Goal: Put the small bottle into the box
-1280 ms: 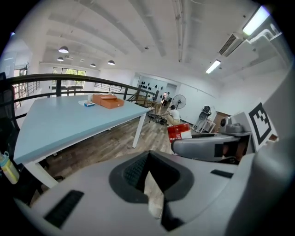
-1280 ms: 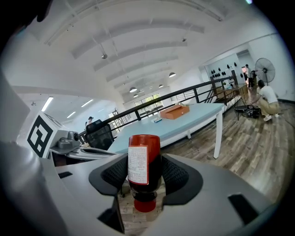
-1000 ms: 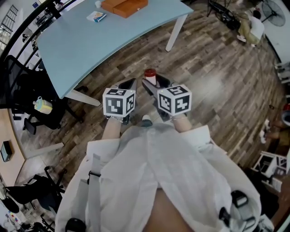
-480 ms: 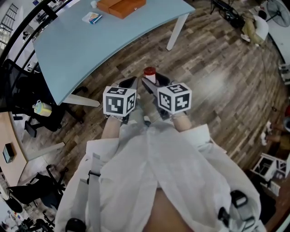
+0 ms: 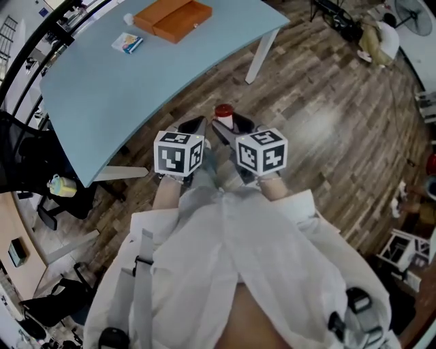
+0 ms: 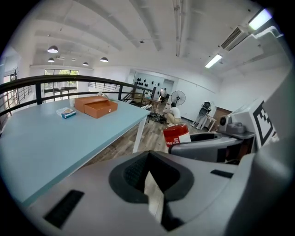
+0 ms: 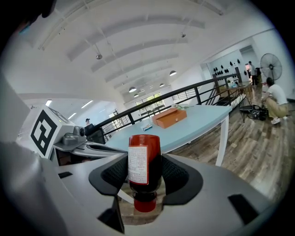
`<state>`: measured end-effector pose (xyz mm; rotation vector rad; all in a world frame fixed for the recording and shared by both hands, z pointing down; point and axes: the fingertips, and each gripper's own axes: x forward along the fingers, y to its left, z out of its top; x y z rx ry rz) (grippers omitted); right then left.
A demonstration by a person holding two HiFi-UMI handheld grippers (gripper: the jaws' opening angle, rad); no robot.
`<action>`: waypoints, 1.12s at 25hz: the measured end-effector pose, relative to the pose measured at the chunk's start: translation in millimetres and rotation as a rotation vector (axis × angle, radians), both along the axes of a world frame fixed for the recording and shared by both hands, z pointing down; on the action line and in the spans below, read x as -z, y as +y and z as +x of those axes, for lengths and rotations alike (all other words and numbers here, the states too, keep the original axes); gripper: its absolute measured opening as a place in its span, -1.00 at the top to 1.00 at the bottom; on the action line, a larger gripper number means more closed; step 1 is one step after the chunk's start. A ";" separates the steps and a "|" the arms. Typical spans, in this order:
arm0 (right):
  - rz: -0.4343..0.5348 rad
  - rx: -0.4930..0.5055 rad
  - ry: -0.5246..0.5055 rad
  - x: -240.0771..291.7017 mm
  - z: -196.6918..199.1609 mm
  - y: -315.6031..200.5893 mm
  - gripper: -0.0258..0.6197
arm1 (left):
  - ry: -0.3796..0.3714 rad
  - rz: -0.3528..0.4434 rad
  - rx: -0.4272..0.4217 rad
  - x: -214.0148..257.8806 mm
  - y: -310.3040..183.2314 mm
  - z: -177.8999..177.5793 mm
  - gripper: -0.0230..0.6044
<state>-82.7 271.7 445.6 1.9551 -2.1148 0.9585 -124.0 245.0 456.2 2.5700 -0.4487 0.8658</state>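
The right gripper [image 7: 145, 171] clamps the small bottle [image 7: 144, 156] between its pads, cap toward the gripper body, securing it for carrying. The left gripper [image 6: 147, 174] is closed and empty. The box [image 7: 169, 117] sits well beyond the fingertips on the table [image 7: 198, 120].

Glossy small bottle [image 7: 153, 161], paper label [image 7: 137, 165]; matt table [image 5: 136, 75]; wood floor [image 5: 320, 102].

Bare blue tabletop [image 5: 136, 75] lies before the orange box [image 5: 172, 19] (small carton [image 5: 127, 43] beside it).

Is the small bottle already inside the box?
No, the small bottle is clamped in the right gripper, while the box sits away on the table.
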 end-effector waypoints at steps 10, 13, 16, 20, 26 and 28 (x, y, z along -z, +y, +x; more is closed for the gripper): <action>-0.025 0.000 0.023 1.6 47.0 -105.6 0.25 | 0.009 0.002 0.021 12.2 -116.9 46.4 0.92; -0.024 0.004 0.028 3.8 57.2 -135.0 0.25 | 0.006 -0.003 0.017 8.6 -143.6 58.8 0.92; -0.030 0.007 0.026 1.9 66.3 -158.3 0.25 | -0.004 -0.010 0.013 4.9 -166.6 68.5 0.92; -0.038 -0.008 0.013 -2.6 78.6 -186.6 0.25 | -0.015 -0.011 -0.011 4.4 -193.9 80.4 0.92; -0.043 -0.034 0.008 -9.9 94.9 -223.4 0.25 | -0.018 -0.027 -0.049 -7.3 -233.0 101.0 0.92; -0.043 -0.051 0.011 -10.6 101.9 -232.7 0.25 | -0.015 -0.034 -0.060 -9.2 -242.3 107.9 0.92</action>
